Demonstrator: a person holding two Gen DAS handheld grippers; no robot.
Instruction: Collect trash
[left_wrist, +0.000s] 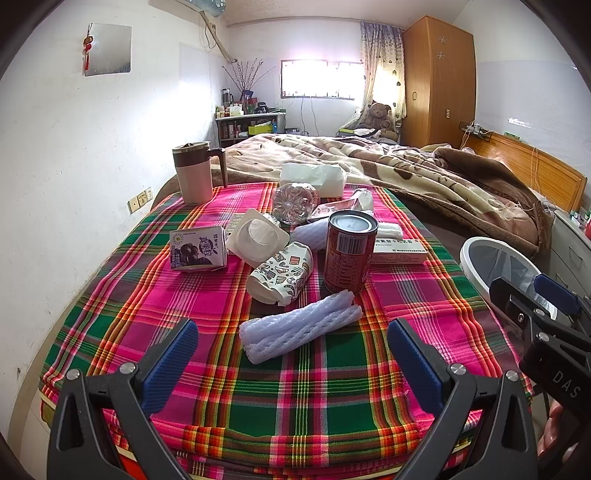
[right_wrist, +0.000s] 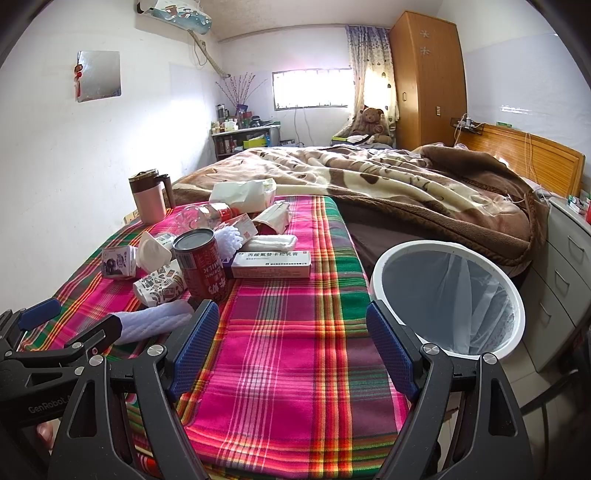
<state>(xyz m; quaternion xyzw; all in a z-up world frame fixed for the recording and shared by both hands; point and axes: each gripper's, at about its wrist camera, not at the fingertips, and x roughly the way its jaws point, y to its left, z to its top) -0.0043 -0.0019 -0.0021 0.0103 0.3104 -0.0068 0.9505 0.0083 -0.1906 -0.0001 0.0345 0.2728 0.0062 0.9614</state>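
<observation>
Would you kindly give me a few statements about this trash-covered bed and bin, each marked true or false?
1. The red can stands upright on the plaid cloth. True.
2. The left gripper holds the foam roll. False: its jaws are open and empty, the roll lying ahead of them.
3. The white bin stands beside the bed, lined with a clear bag. True.
4. The pink mug lies on its side. False: it stands upright.
5. The right gripper is shut on a carton. False: it is open, holding nothing.
</observation>
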